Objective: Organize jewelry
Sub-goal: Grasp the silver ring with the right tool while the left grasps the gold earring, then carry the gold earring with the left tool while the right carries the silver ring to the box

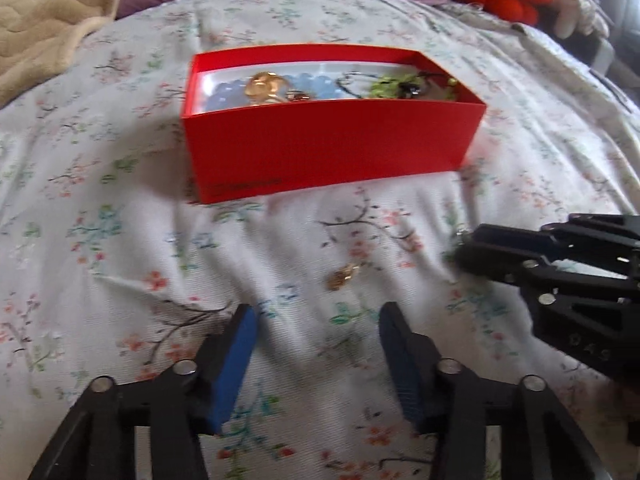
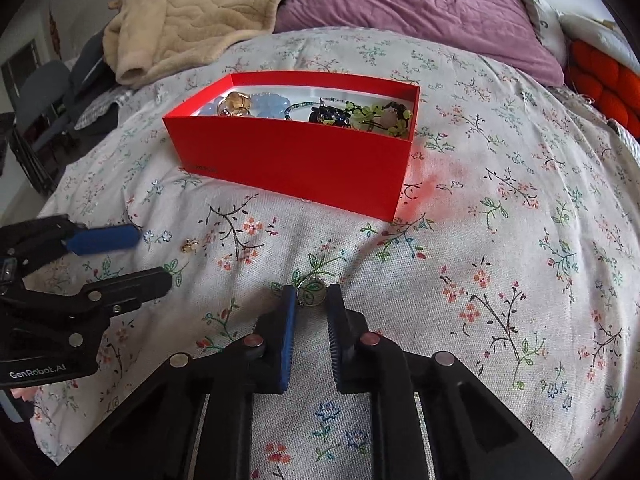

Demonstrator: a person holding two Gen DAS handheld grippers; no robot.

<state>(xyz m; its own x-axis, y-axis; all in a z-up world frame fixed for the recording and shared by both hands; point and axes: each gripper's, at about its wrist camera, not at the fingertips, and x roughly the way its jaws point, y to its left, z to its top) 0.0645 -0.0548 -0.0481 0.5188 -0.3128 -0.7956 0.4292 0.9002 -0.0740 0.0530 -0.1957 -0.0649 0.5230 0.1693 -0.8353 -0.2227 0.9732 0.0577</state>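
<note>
Fingers of the left gripper (image 2: 150, 256) stand apart over a floral bedspread (image 1: 120, 240), holding nothing; a small gold earring (image 2: 189, 245) lies on the cloth just beyond their tips, not between the pads. Beside it, the right gripper (image 2: 313, 300) has its jaws drawn close on a small round ring (image 2: 310, 295), which sits upright between the tips and appears pinched against the fabric. Behind both, an open red box (image 2: 292, 160) already holds blue beads, a gold piece and green and dark bracelets. Judging from the shallow, tip-only hold, the ring could slip or flick away as it is lifted, or the pads could catch a fold of cloth with it. The earring, partly sunk in a wrinkle, may prove hard to pinch cleanly.
</note>
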